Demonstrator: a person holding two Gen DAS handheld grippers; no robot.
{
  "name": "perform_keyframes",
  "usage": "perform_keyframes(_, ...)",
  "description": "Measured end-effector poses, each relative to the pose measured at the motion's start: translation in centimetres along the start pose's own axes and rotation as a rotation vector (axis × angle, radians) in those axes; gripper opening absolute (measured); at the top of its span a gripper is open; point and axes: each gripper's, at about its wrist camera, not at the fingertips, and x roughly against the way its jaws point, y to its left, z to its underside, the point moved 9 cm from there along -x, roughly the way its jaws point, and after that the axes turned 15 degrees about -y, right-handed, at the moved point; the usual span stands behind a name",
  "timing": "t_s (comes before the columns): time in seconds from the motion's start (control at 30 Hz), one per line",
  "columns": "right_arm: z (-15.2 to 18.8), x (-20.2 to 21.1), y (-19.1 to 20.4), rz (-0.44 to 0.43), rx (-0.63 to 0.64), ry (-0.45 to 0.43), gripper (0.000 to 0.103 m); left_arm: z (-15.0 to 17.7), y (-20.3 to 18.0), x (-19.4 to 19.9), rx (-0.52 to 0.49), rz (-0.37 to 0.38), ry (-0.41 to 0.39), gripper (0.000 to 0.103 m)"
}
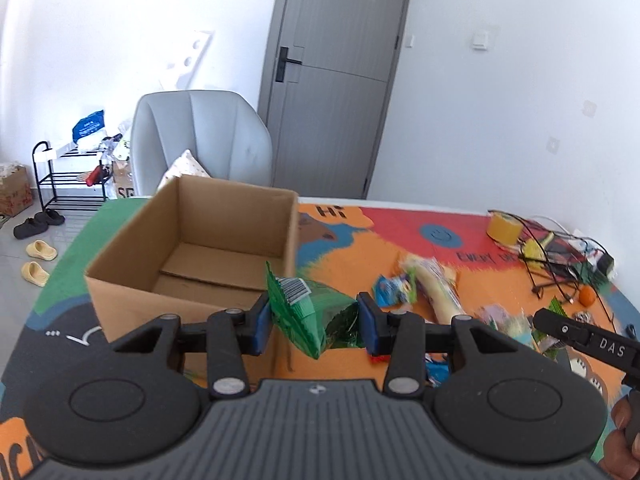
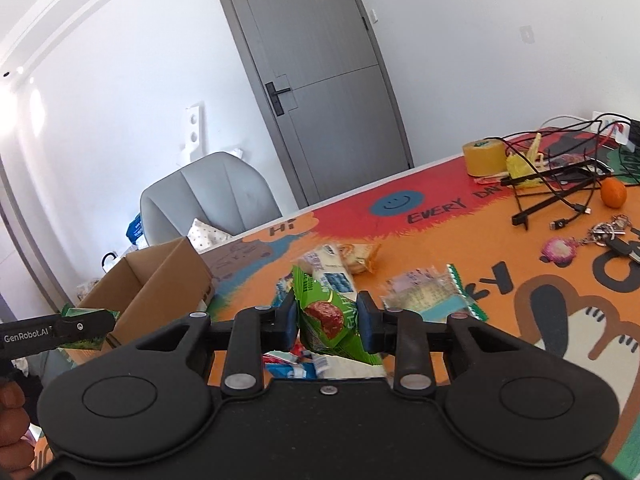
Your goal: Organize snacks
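Snacks: two green packets are off the bench, one per gripper. Left gripper has its jaws part-closed on a green packet w/ barcode showing; box sits at 11 o'clock from it, open, nothing seen inside. Right gripper has its jaws clamped tight on a second green packet w/ red fruit print. Remaining pile lies on the bench at 12 o'clock of the right gripper, box at 9–10 o'clock. Step looks like carry-to-box, both hands loaded. Next move prob. calls for bringing each packet over the box rim, then opening jaws. Left is nearer; right must cross leftward w/o bumping the left gripper.
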Motion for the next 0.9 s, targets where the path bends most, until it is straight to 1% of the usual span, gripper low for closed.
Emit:
perform_keyframes(0.2,-0.5,-1.5,3.6,-0.062,0.013,-0.006,0.030,-1.8,3.2,-0.6,0.017,-0.045,-0.042,0.043)
perform_keyframes(0.3,-0.5,-2.1,5.4,-0.089,0.024,-0.006,0.029,-2.4,5.0,-0.9,0.016,-0.081,-0.061,0.043)
perform_keyframes(0.6,-0.5,-4.3,11.4,-0.188,0.067,0.002,0.029,-3.2,9.0,-2.6,0.042,-0.123,-0.053,0.043)
perform_keyframes(0.83,-0.5,-5.8,15.3,-0.243,0.070,0.007,0.029,-3.7,10.3,-4.4,0.049,-0.118,-0.046,0.043)
perform_keyframes(0.9,-0.5,-6.1,16.2,-0.253,0.073,0.009,0.029,-3.8,10.4,-4.7,0.035,-0.112,-0.051,0.043)
